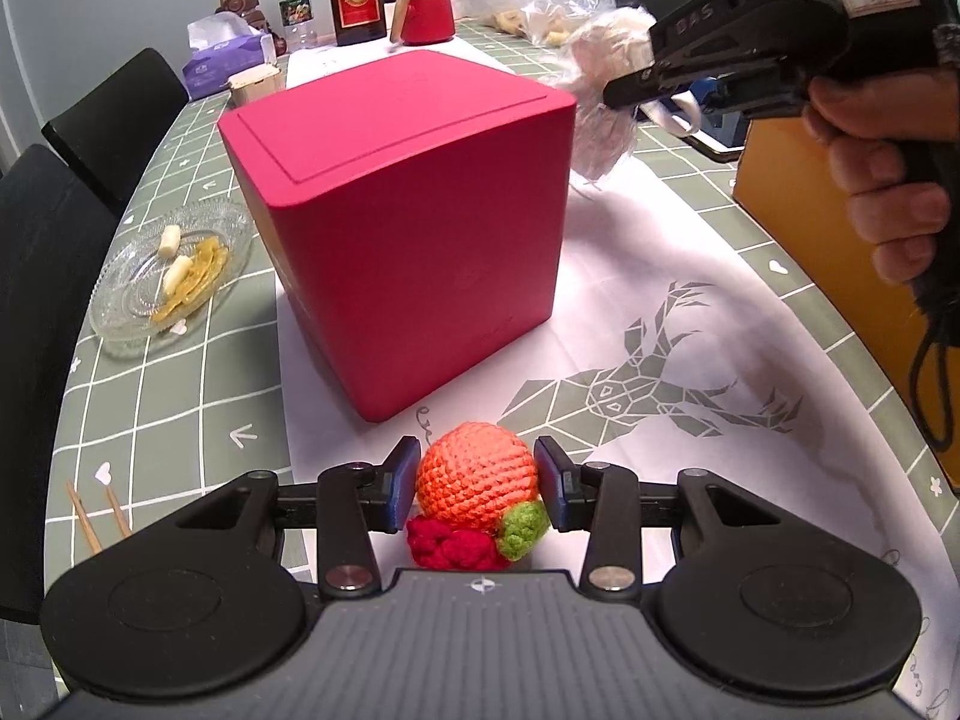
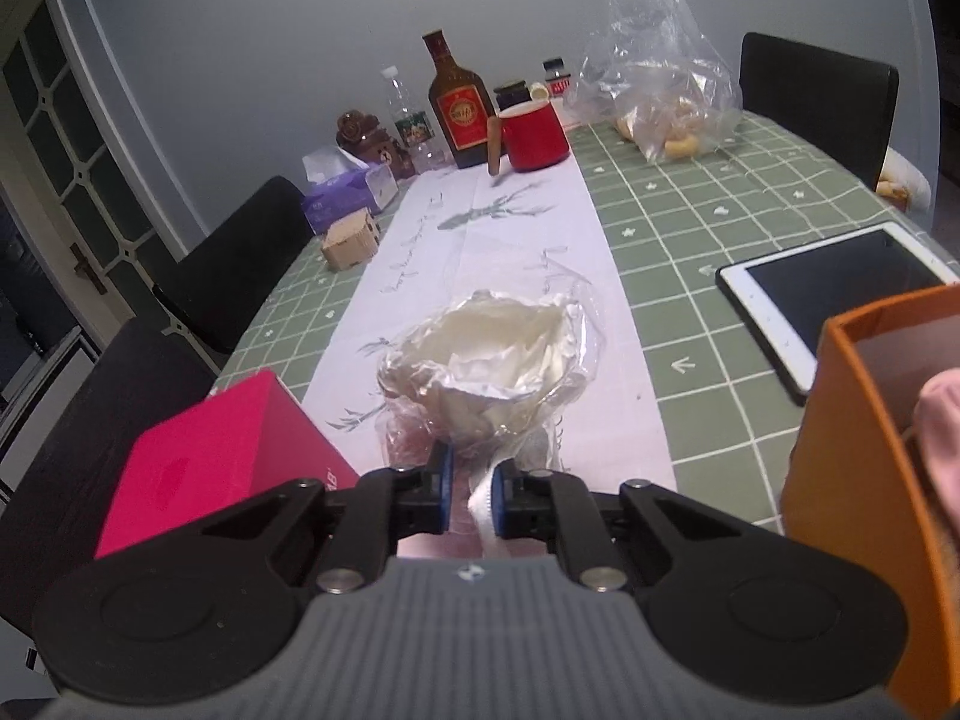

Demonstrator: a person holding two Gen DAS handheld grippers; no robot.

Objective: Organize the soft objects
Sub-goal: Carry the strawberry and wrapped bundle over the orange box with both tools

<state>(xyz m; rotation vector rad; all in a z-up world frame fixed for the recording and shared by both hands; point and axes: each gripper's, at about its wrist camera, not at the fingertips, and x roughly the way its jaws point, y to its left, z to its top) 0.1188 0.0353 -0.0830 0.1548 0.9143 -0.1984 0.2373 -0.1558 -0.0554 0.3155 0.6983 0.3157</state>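
Fingers of the left gripper (image 1: 475, 487) sit either side of a crocheted orange ball (image 1: 476, 476) low in the frame's centre, their blue pads right against its flanks; they appear closed on it, the ball resting at the table runner's near end. A green knitted nub (image 1: 524, 528) and a red knitted lump (image 1: 451, 547) hang at the ball's lower edge, all of coarse looped yarn.

Over in the right wrist view, the right gripper (image 2: 470, 491) has its fingers nearly together, pinching a white ribbon-like tail and the crinkled neck of a plastic-wrapped cream flower (image 2: 489, 360) at the lower middle. In the left wrist view that bundle hangs clear of the table at upper right, beside the person's hand (image 1: 885, 180).

Behind the ball a magenta box (image 1: 408, 210) fills the middle of the frame, smooth, matte, cube-shaped with rounded corners and its lid on. An orange box (image 2: 852, 450) stands open at the right edge of the right wrist view, stiff-walled, with something pink and soft already inside.

My reading is that the sorting is partway: one soft item seems stowed, two are in hand, neither yet placed, and the magenta box is not yet opened.

A green checked cloth covers the table (image 1: 180, 396), and a ribbed glass dish (image 1: 171, 276) sits at left.
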